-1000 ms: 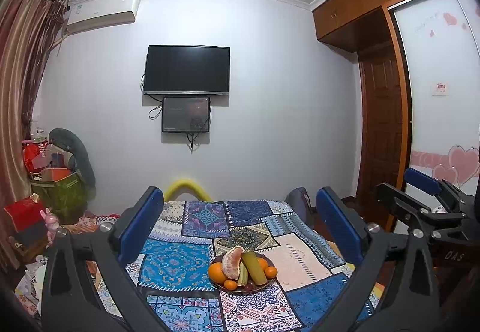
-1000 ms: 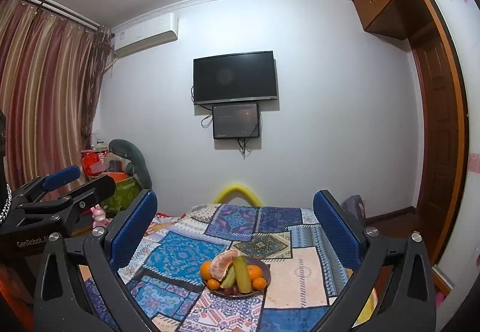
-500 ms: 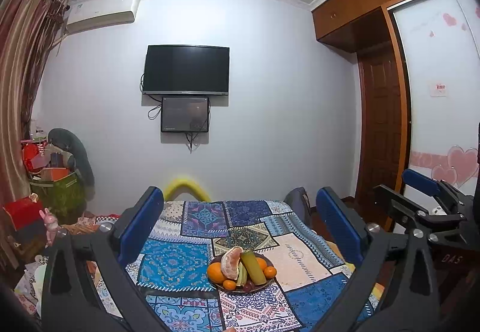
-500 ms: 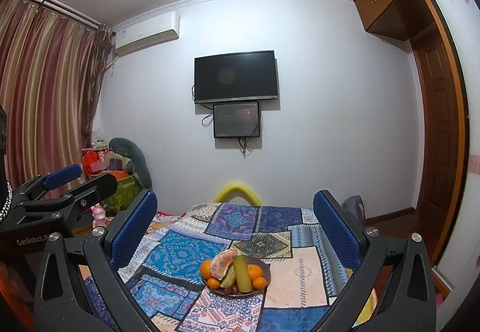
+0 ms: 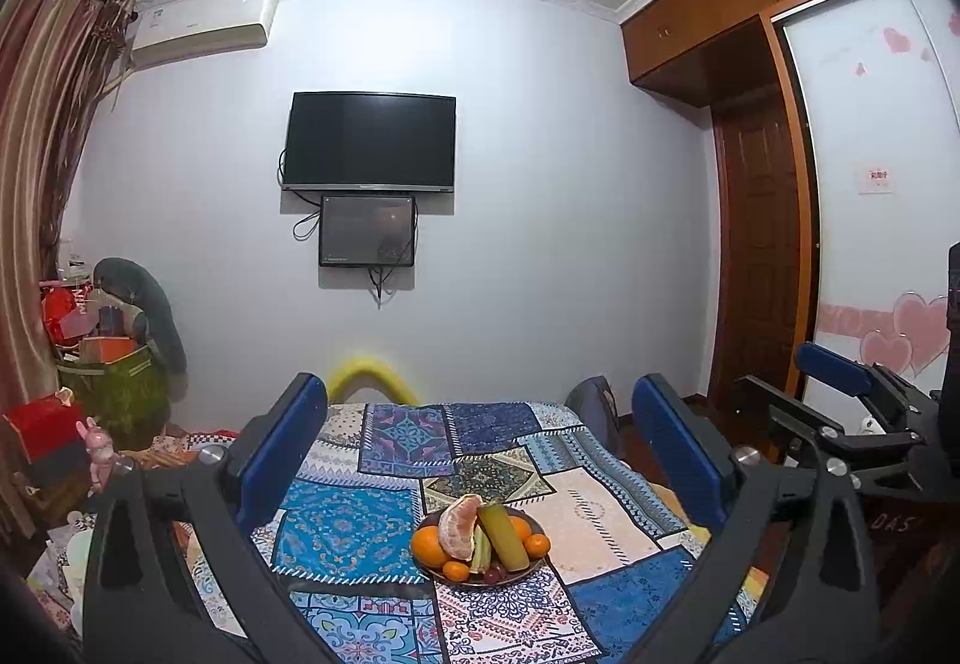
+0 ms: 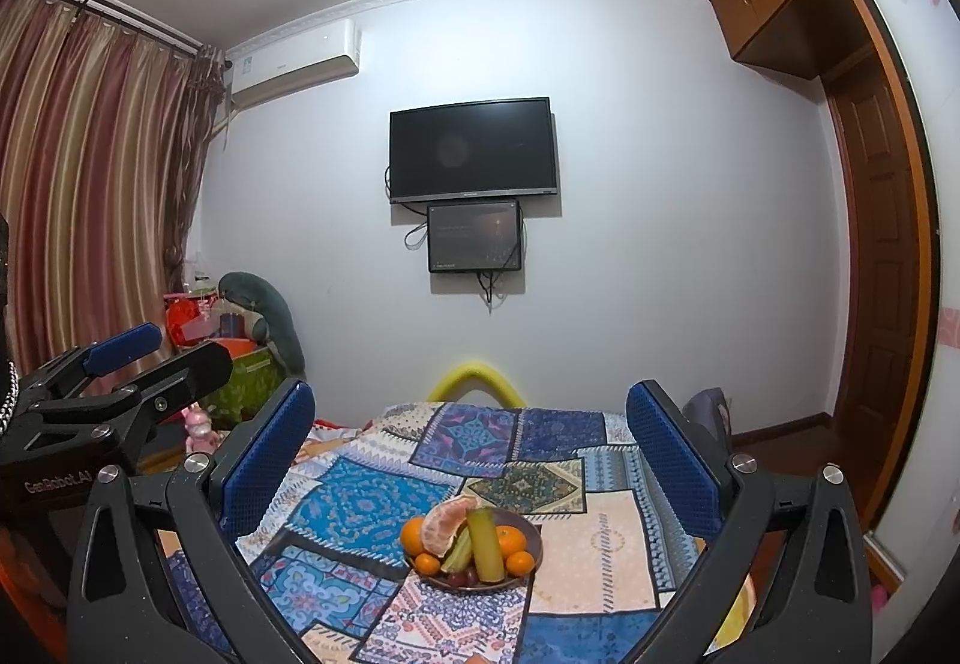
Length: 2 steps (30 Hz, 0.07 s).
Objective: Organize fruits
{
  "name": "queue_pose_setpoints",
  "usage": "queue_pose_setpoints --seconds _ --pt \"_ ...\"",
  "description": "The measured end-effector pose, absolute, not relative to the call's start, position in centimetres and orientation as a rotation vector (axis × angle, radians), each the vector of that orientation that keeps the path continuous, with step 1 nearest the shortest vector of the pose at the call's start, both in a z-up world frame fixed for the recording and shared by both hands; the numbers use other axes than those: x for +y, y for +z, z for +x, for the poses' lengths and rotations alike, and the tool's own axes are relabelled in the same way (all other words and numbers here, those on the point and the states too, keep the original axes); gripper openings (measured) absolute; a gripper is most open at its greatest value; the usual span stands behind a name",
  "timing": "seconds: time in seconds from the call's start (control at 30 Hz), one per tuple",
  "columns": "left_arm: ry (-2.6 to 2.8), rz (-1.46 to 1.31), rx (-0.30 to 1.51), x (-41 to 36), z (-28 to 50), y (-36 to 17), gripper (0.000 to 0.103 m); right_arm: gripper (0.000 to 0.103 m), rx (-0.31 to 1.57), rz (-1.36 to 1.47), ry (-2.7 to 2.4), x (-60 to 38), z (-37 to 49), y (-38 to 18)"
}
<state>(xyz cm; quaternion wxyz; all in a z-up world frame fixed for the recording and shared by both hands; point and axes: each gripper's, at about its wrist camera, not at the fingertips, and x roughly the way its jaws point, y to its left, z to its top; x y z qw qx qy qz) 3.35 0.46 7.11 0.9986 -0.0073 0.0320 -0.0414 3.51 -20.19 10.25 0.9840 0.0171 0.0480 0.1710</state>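
White wall, mounted television (image 5: pixel 369 140); striped curtains (image 6: pixel 90 172), wooden wardrobe (image 5: pixel 756 220)

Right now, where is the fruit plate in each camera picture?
Left wrist view: the fruit plate sits low and centre on the patchwork cloth, between the open blue fingers.
Right wrist view: the fruit plate is again low and centre.
Shared landmark: the black TV on the wall.

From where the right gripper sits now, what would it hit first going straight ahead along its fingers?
Nothing nearby. The right gripper is open and aims above the fruit plate, so it probably passes over it toward the far wall; depth is unclear.
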Motion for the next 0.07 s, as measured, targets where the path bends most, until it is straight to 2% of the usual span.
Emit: queue_pose_setpoints --seconds 0.07 --pt "-0.084 -0.018 0.07 0.48 3.41 7.06 0.103 0.103 0.102 0.037 0.347 -20.21 3.66 10.26"
